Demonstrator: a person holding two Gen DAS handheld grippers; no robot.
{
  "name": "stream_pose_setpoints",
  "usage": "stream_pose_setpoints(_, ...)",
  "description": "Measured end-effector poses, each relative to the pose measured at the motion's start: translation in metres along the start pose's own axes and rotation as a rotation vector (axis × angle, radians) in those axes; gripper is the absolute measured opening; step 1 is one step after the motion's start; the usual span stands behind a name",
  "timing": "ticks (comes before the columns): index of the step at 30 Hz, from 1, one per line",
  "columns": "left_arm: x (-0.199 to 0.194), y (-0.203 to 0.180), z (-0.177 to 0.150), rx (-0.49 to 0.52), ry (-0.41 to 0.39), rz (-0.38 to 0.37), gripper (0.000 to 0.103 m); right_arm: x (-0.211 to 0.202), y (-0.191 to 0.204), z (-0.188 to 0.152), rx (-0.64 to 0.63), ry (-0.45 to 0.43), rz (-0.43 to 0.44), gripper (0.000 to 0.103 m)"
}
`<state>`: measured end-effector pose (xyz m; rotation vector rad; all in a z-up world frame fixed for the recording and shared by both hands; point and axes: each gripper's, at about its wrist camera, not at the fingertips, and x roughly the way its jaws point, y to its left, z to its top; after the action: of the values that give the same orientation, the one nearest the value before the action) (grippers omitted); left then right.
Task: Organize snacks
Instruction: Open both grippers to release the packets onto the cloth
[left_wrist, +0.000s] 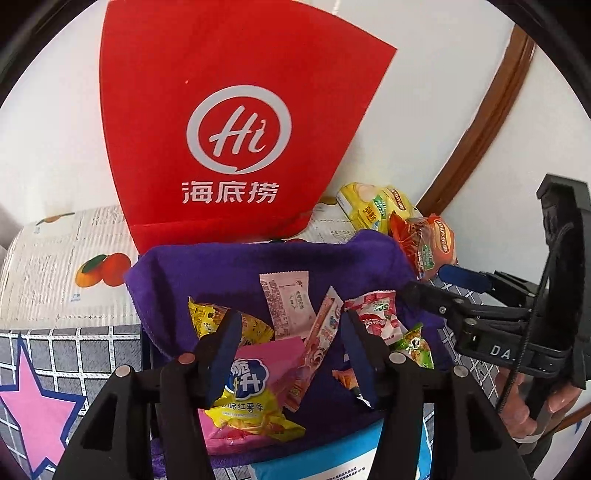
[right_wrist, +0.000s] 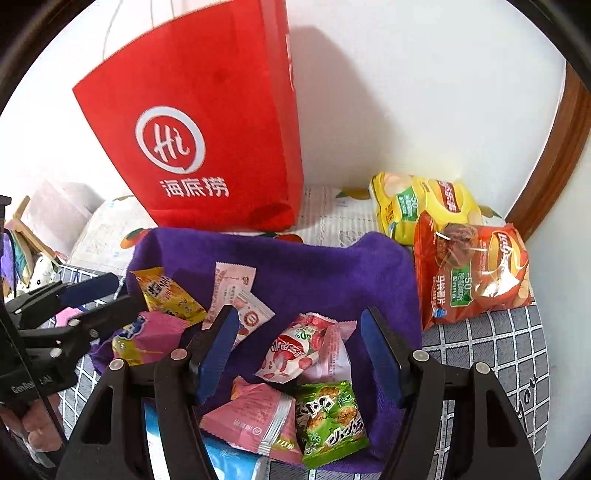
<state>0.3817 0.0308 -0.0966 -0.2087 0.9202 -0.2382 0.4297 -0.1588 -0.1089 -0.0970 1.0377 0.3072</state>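
A purple cloth (left_wrist: 295, 258) holds several small snack packets. My left gripper (left_wrist: 291, 317) hangs open just above it, over a pink-and-yellow sweet potato packet (left_wrist: 251, 387) that lies loose below its fingers. A yellow packet (left_wrist: 210, 317), a pale pink sachet (left_wrist: 284, 295) and a long pink stick (left_wrist: 317, 343) lie beyond. My right gripper (right_wrist: 300, 312) is open over the cloth (right_wrist: 314, 266) with nothing between its pads. Under it lie a strawberry packet (right_wrist: 295, 347), a green packet (right_wrist: 332, 421) and a pink triangular packet (right_wrist: 255, 413). The left gripper (right_wrist: 118, 293) shows at that view's left edge.
A tall red paper bag (left_wrist: 221, 110) stands behind the cloth against the white wall. Yellow (right_wrist: 424, 206) and orange (right_wrist: 472, 269) chip bags lie at the right by a brown wooden frame (right_wrist: 554, 155). A blue-and-white pack (left_wrist: 332, 454) lies near the front edge.
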Motion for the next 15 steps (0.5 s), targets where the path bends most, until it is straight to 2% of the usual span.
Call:
stream_pose_setpoints(3, -0.004, -0.003, 0.000, 0.011, -0.006, 0.004, 0.053, -0.013, 0.003, 0.000, -0.002, -0.029, 0.004, 0.068)
stream_pose_setpoints(8, -0.013, -0.006, 0.001, 0.020, -0.020, 0.001, 0.053, -0.046, 0.005, 0.000, 0.037, -0.099, 0.071, 0.068)
stream_pose_setpoints(10, -0.016, -0.008, 0.001, 0.022, -0.022, 0.003, 0.053, -0.062, 0.009, -0.003, 0.029, -0.141, 0.064, 0.068)
stream_pose_setpoints(15, -0.022, -0.011, 0.001, 0.012, -0.018, 0.006, 0.053, -0.086, 0.018, -0.018, -0.015, -0.158, 0.030, 0.068)
